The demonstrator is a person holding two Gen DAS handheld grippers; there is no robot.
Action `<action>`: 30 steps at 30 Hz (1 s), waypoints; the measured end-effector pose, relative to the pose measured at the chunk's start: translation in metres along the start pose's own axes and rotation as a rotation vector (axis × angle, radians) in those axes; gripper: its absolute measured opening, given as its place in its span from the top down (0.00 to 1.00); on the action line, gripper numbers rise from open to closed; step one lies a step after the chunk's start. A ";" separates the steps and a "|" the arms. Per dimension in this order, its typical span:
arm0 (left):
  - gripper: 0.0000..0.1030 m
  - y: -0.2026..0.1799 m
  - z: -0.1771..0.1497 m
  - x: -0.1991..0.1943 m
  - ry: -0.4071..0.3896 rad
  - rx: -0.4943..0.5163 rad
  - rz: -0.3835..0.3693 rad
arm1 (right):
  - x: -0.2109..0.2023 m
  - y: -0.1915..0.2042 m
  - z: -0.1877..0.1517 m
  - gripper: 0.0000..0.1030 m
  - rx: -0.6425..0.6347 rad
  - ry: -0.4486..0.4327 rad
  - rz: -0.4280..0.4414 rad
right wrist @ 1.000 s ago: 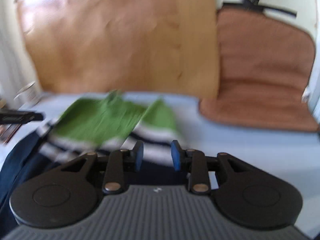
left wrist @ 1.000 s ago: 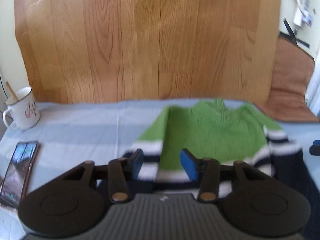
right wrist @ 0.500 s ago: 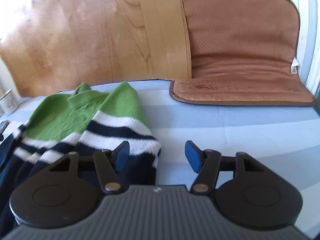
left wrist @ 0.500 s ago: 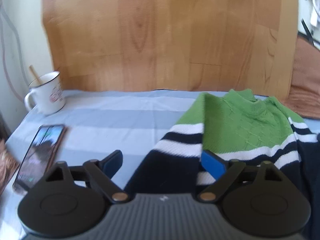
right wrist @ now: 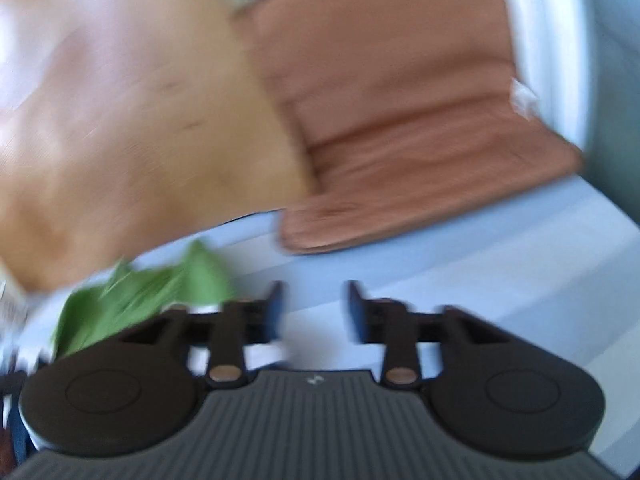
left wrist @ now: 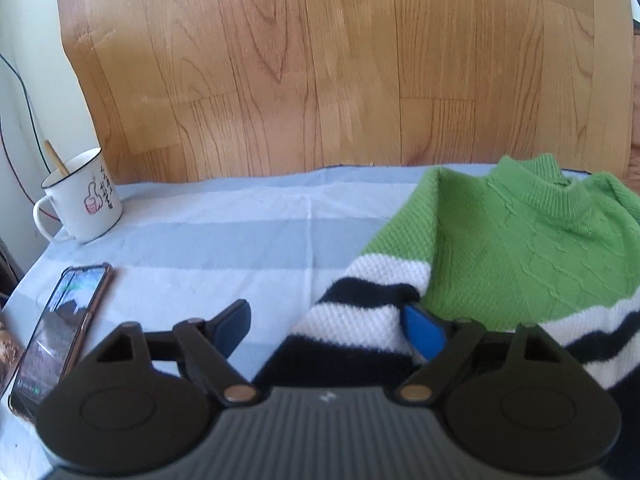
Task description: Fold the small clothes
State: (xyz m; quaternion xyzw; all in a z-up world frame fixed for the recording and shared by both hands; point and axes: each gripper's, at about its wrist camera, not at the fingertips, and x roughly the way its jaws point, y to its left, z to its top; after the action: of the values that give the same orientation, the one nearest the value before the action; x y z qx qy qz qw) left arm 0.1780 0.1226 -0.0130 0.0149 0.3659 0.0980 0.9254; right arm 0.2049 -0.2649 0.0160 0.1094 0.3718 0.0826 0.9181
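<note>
Sweater (left wrist: 516, 252): lies on the striped blue cloth (left wrist: 224, 240) at the right of the left wrist view, in front of the wooden board (left wrist: 320, 64). It is knitted, green at the collar and chest, with white and navy bands below. The near sleeve (left wrist: 372, 292) is folded in over the body; its edge is not quite square.

Left gripper (left wrist: 332, 328): jaws wide, straddling the sleeve's striped end, nothing clamped. Right gripper (right wrist: 314, 312): jaws partly apart and empty, over bare cloth beside the sweater; that view is badly blurred.

Risks, as judged:
- A blue pad lies close against the sleeve; withdrawing carelessly could snag the loose knit and undo the fold.
- The phone (left wrist: 60, 332) and mug (left wrist: 80, 196) sit left of the left gripper; a wide sweep could strike them.
- A fast right-hand approach may bunch the fabric.
</note>
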 end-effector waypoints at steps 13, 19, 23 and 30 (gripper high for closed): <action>0.84 0.005 0.013 0.013 0.009 -0.027 0.001 | 0.069 0.064 0.010 0.95 -0.259 0.129 -0.037; 0.93 0.026 0.027 0.026 0.013 -0.127 0.041 | 0.054 -0.012 0.052 0.95 -0.171 0.038 -0.247; 0.90 0.024 0.024 0.042 0.045 -0.130 0.078 | 0.075 -0.047 0.046 0.97 -0.142 0.064 -0.390; 0.53 0.030 0.016 0.016 0.031 -0.082 0.088 | 0.029 -0.076 0.027 0.91 0.095 0.054 -0.192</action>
State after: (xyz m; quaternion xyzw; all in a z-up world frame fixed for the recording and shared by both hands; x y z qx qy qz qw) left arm 0.1953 0.1561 -0.0092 -0.0084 0.3750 0.1536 0.9142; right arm 0.2503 -0.3349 -0.0041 0.1143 0.4086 -0.0206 0.9053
